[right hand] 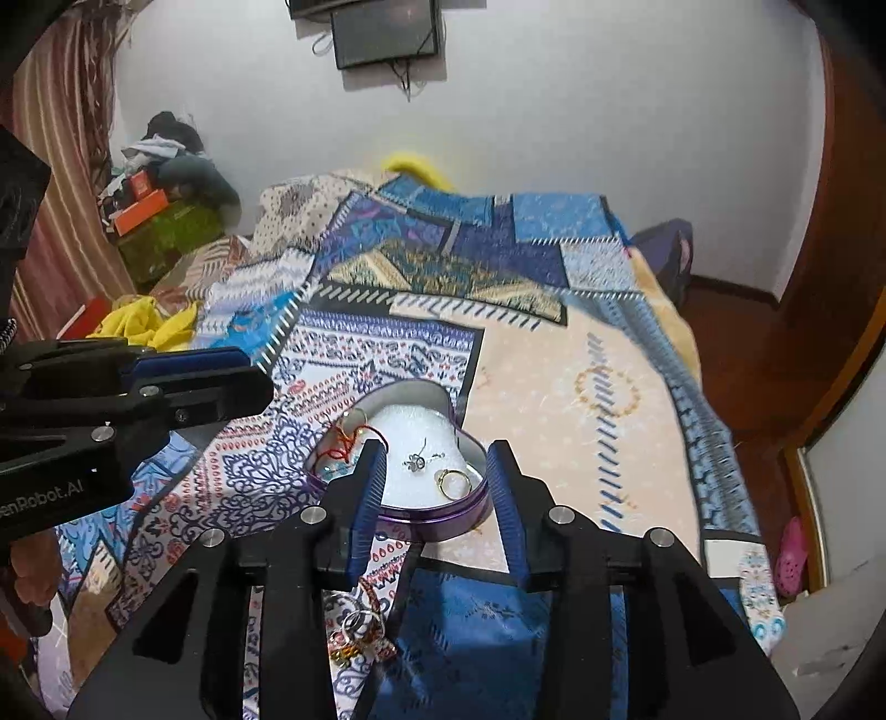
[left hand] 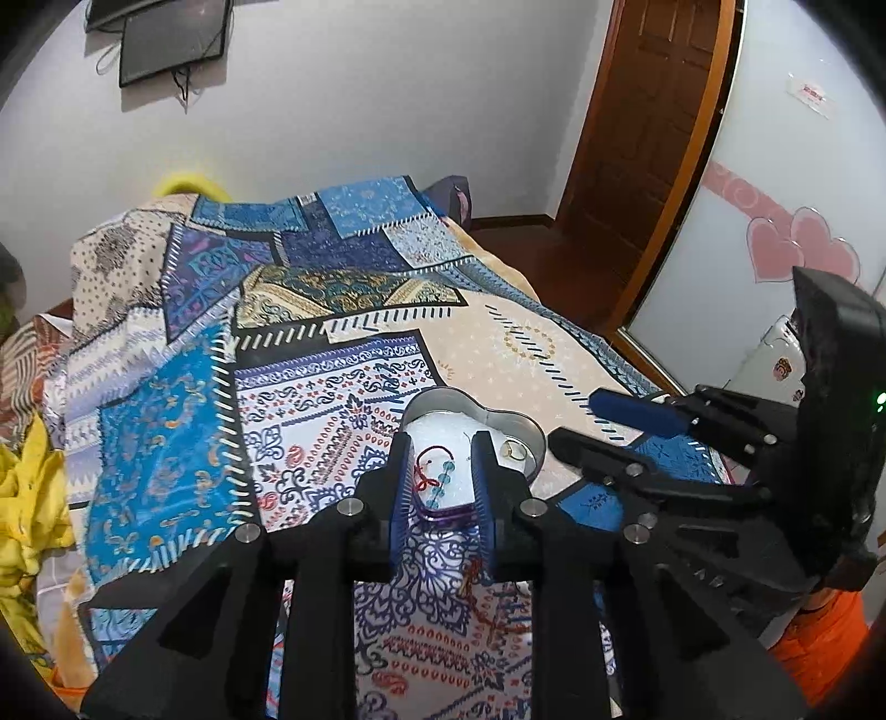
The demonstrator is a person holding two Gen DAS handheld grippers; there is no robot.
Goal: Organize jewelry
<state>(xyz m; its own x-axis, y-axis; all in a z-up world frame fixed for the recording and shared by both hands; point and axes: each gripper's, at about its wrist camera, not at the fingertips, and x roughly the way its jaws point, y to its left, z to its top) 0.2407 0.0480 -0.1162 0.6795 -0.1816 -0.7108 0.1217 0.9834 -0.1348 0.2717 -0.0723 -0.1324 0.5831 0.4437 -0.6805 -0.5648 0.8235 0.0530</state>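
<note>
A heart-shaped purple tin (left hand: 501,422) (right hand: 443,518) with white padding lies on the patterned bedspread. Inside it are a red cord bracelet with blue beads (left hand: 437,476) (right hand: 346,448), gold rings (left hand: 515,450) (right hand: 453,482) and a small silver earring (right hand: 418,461). My left gripper (left hand: 440,487) is open and empty, hovering just above the tin's near end. My right gripper (right hand: 434,498) is open and empty, over the tin's near rim. A pile of loose jewelry (right hand: 360,631) (left hand: 487,603) lies on the bedspread below the grippers.
The bedspread (left hand: 343,360) (right hand: 581,387) covers a bed. A wooden door (left hand: 637,138) and a wardrobe with pink hearts (left hand: 797,243) stand to the right. Yellow cloth (right hand: 144,324) and cluttered boxes (right hand: 160,221) lie at the left. A screen (right hand: 387,27) hangs on the wall.
</note>
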